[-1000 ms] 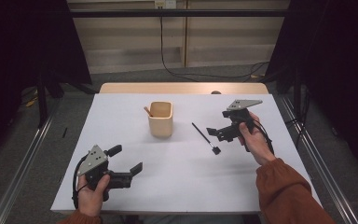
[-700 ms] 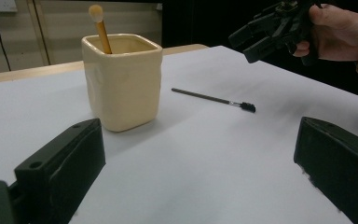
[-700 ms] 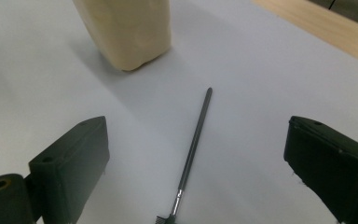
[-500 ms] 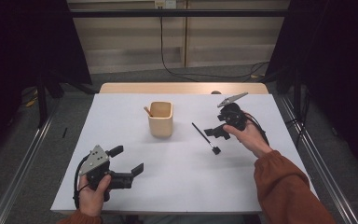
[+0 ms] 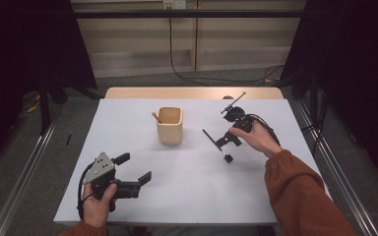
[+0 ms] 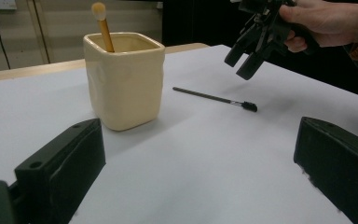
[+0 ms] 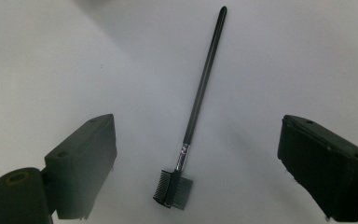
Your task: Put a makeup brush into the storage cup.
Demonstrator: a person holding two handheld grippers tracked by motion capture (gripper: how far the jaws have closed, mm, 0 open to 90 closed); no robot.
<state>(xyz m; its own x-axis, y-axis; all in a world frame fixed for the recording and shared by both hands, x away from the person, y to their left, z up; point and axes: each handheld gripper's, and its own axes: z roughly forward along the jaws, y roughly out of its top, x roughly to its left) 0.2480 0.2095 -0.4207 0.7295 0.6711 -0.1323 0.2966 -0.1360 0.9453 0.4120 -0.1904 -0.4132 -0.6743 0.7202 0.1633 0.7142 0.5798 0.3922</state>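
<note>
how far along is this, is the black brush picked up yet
Not yet. Done: one wooden-handled brush already stands in the cream cup. In hand: the right tongs hang over the black brow brush, which lies flat on the table between their open jaws, which have just been closing. Left: grasp and lift it. The left tongs rest open.

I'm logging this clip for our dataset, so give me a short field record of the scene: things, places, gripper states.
surface: white table
cup: cream square ceramic cup, upright, holding a wooden-handled stick
brush: thin black brow brush with comb head, lying flat right of the cup
right gripper: above the brush, jaws open but just been closing, not touching it
left gripper: open, holding nothing
</note>
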